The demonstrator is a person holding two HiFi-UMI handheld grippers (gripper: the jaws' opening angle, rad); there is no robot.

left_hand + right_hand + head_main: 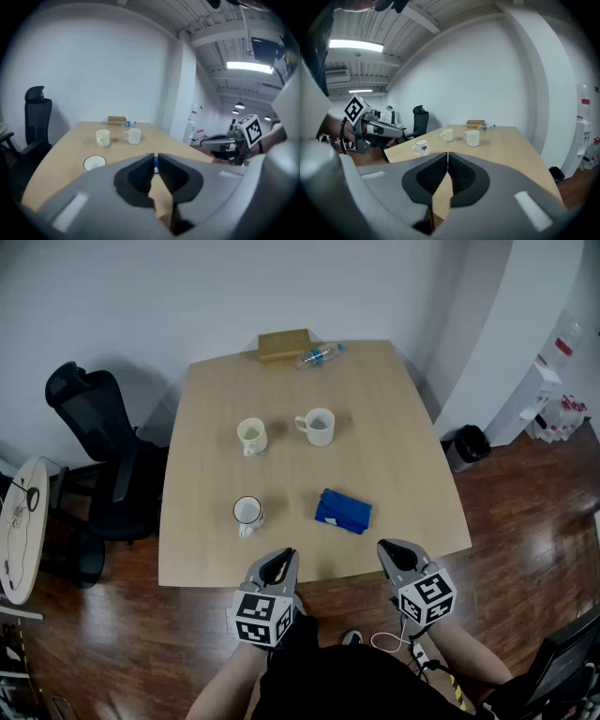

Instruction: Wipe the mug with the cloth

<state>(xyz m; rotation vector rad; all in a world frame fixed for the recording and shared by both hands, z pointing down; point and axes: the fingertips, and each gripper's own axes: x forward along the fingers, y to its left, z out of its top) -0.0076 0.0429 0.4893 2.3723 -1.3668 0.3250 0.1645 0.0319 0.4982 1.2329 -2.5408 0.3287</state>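
Three mugs stand on the wooden table (403, 427): a cream one (251, 436), a white one (319, 427), and nearer me a white mug with a dark rim (247, 512) and a red leaf print (421, 147). A folded blue cloth (343, 511) lies right of that near mug. My left gripper (281, 557) hovers at the table's near edge, short of the near mug, its jaws a narrow slit apart with nothing in them (155, 157). Over the same edge, short of the cloth, is my right gripper (392, 547); its jaws (447, 154) are pressed together and empty.
A wooden box (284, 344) and a plastic bottle (319, 355) lie at the table's far edge. A black office chair (94, 427) stands to the left, beside a small round side table (23, 521). A black bin (467, 442) sits on the floor to the right.
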